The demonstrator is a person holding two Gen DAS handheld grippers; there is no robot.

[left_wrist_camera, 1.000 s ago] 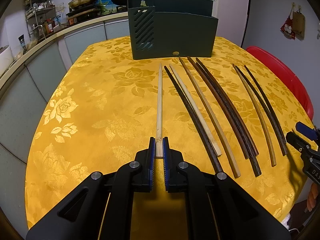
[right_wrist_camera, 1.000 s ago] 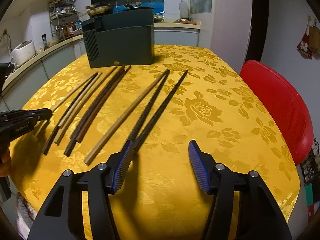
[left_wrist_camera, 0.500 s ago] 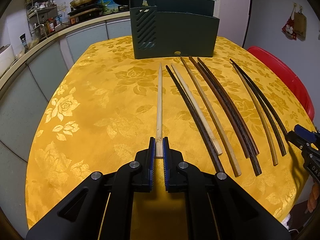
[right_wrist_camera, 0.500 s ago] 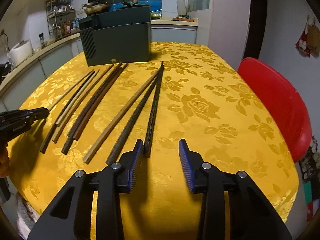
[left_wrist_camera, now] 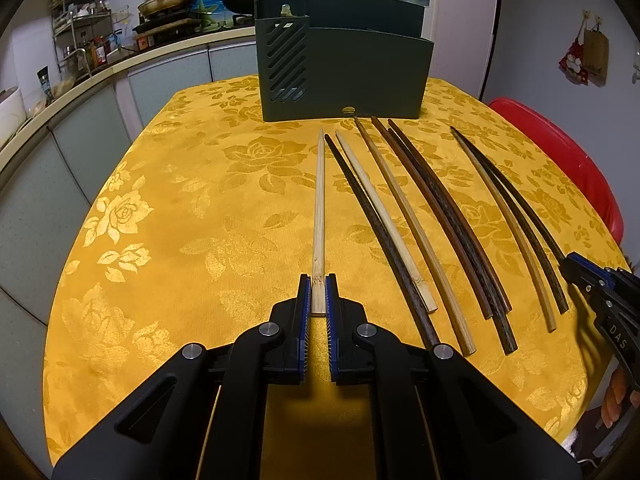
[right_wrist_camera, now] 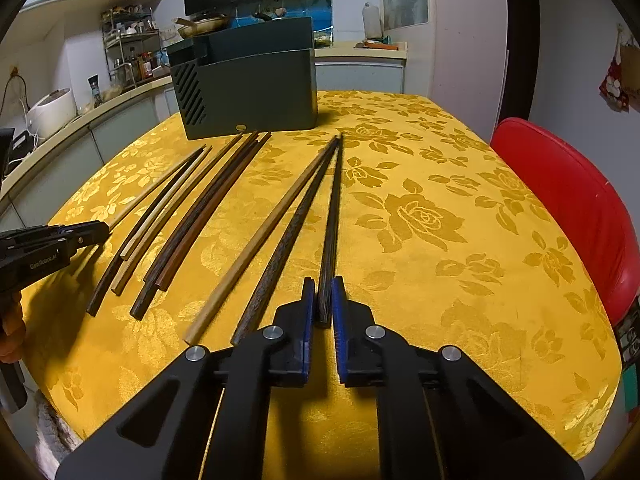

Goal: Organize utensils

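Several chopsticks lie in a row on the yellow tablecloth (left_wrist_camera: 180, 220), pointing at a dark green utensil holder (left_wrist_camera: 344, 72) at the far end. My left gripper (left_wrist_camera: 318, 294) is shut on the near end of a pale bamboo chopstick (left_wrist_camera: 319, 208), the leftmost one. My right gripper (right_wrist_camera: 320, 298) is shut on the near end of a black chopstick (right_wrist_camera: 334, 208), the rightmost one. The holder also shows in the right wrist view (right_wrist_camera: 248, 84). The right gripper shows at the right edge of the left wrist view (left_wrist_camera: 592, 280), and the left gripper at the left edge of the right wrist view (right_wrist_camera: 52, 240).
Between the two held sticks lie dark brown chopsticks (left_wrist_camera: 440, 216) and tan chopsticks (left_wrist_camera: 516, 232). A red chair (right_wrist_camera: 576, 200) stands at the table's right side. A kitchen counter (left_wrist_camera: 80, 76) runs behind and to the left.
My right gripper has moved left to the rightmost black chopstick and closed from wide open onto its near end. The left gripper has stayed shut on the pale chopstick.
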